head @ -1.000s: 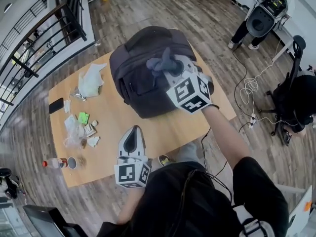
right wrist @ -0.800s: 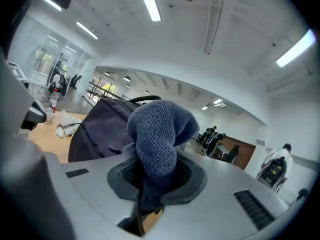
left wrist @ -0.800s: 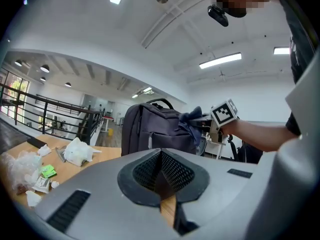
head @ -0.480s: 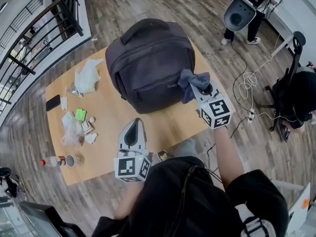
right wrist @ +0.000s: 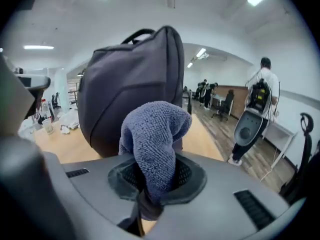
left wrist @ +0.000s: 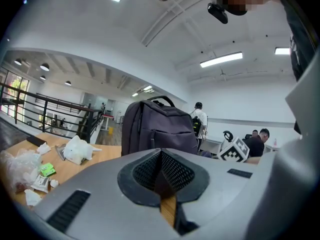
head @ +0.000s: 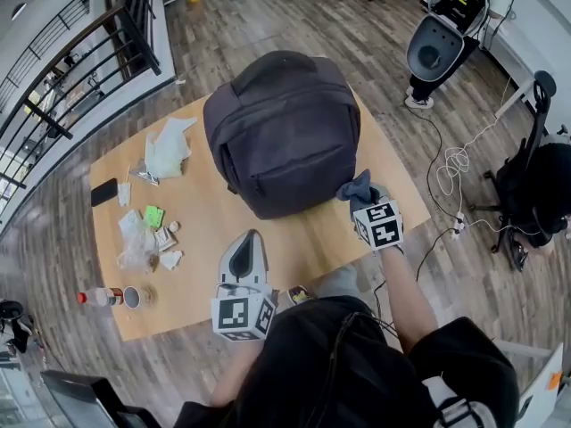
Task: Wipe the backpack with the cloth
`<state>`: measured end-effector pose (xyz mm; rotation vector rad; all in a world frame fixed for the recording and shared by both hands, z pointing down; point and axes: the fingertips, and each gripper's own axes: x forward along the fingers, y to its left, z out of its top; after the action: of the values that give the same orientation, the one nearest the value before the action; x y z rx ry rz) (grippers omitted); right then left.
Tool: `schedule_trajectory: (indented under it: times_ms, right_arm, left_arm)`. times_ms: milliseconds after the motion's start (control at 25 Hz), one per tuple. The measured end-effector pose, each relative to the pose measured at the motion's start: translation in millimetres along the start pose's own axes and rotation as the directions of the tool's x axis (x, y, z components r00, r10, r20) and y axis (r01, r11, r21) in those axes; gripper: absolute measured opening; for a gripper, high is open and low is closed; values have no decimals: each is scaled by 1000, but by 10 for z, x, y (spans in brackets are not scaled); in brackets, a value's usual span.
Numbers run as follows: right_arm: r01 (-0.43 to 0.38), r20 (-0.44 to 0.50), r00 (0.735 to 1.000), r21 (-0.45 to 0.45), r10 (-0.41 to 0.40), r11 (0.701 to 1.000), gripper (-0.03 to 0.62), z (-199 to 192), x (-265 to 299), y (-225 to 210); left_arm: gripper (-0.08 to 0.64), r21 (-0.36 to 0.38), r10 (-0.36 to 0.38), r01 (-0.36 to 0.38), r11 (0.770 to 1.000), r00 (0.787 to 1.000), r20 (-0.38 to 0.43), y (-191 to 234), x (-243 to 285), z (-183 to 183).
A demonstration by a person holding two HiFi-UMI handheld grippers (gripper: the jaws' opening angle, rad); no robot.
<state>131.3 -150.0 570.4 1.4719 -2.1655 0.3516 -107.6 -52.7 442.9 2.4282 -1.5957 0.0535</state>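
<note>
A dark grey backpack (head: 284, 132) stands upright at the back of the wooden table (head: 205, 230); it also fills the right gripper view (right wrist: 130, 84) and shows beyond the left jaws (left wrist: 157, 129). My right gripper (head: 364, 194) is shut on a blue-grey cloth (head: 355, 186), low by the backpack's lower right corner near the tabletop. The cloth (right wrist: 152, 154) bulges out from between the jaws. My left gripper (head: 244, 255) is shut and holds nothing, near the table's front edge, pointing at the backpack.
White crumpled wrapping (head: 165, 145), a black phone (head: 103, 191), small packets (head: 152, 230) and a clear bag lie on the table's left. A bottle (head: 98, 297) and cup stand at the front left corner. A railing is left; cables, chairs and a person's equipment are right.
My right gripper has come down with the cloth from the backpack's upper front, along its right side, to its lower right corner. The left gripper has stayed put.
</note>
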Motion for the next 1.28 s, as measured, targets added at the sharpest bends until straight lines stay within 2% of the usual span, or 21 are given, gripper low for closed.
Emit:
schedule_trajectory:
  times_ms: [80,120,240,320,520,680,840,960,1040,1120,1200,1280]
  right_arm:
    - [-6,104,995,-42,10,999,58,465,-264,-56]
    - [-18,180,983,-54,28,998,58,759,-406,-81]
    - [2,374,926,-149,54,989,57,1625,-721,-174]
    - [59,428,903,-238,50,969,58,2026,-791,-266]
    - [61,457,884,-330,103,942,58,2605,-767,-593]
    - [49,454,876,-422,164,905,58,2904,-486,-851]
    - [-45,443,853,-465,277,884,58,3232,-2,-1001]
    - [-155,436,811,-484,391,861,58,3466,379,-977]
    - [-247,400,776,-518,487,819,58,3554,667,-896]
    - [-358,305,747,-564,591,744,58,3482,962,-738]
    - [-484,165,693,-614,701,623,58,3252,1147,-527]
    - [-607,37,603,-627,797,488,56,2968,1153,-337]
  left_arm:
    - [11,-1,0,0,1000,1000,5,-8,2,-7]
    - [11,-3,-3,3,1000,1000,9,-24,18,-3]
    - [11,-11,-12,13,1000,999,31,-89,106,59]
    - [11,-8,-24,25,1000,998,65,-159,171,180]
    - [11,3,-57,57,998,986,156,-463,395,564]
    - [11,16,-78,76,997,980,182,-751,708,724]
    - [11,-27,-29,34,999,985,171,-929,1056,737]
    - [11,-41,54,-49,998,989,139,-917,1263,678]
    - [9,-50,136,-131,990,985,109,-823,1359,618]
    - [11,-79,233,-227,971,970,70,-680,1406,512]
    - [11,-127,318,-311,942,947,40,-550,1456,399]
    - [9,-158,384,-373,914,922,44,-484,1520,362]
